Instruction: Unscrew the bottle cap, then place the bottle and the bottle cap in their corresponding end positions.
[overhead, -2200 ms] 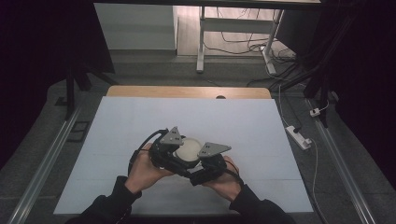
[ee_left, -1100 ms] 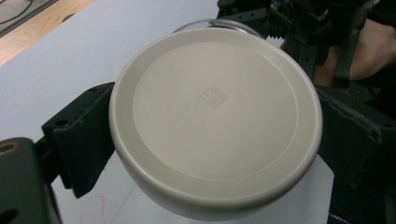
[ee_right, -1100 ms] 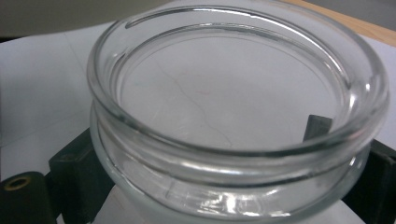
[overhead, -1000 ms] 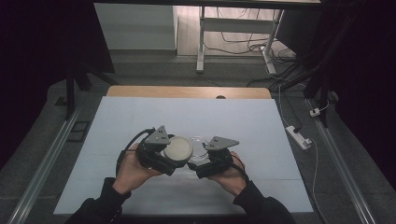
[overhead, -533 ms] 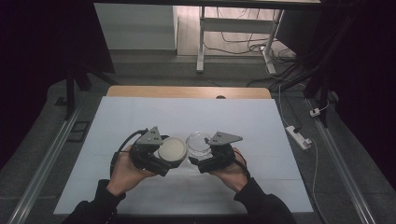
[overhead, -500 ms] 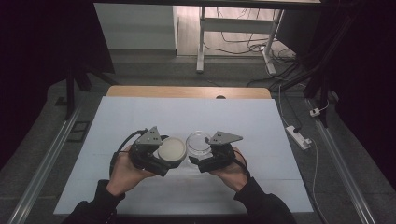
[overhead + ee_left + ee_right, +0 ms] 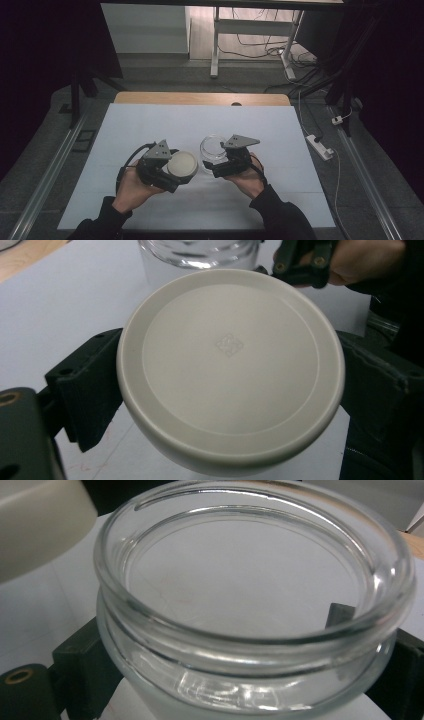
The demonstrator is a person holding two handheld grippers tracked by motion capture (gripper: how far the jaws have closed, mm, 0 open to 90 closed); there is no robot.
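Parted now: left fingers [image 7: 80, 395] clamp lid [image 7: 230, 365], right fingers [image 7: 80, 675] clamp jar [image 7: 250, 605].

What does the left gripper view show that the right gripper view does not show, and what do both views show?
The left gripper view shows the whole flat top of the cream lid, clamped between black jaws, with a small embossed mark at its centre. The right gripper view looks into the open mouth of the glass jar, also held between jaws. Both show the lid, the jar and the white table.
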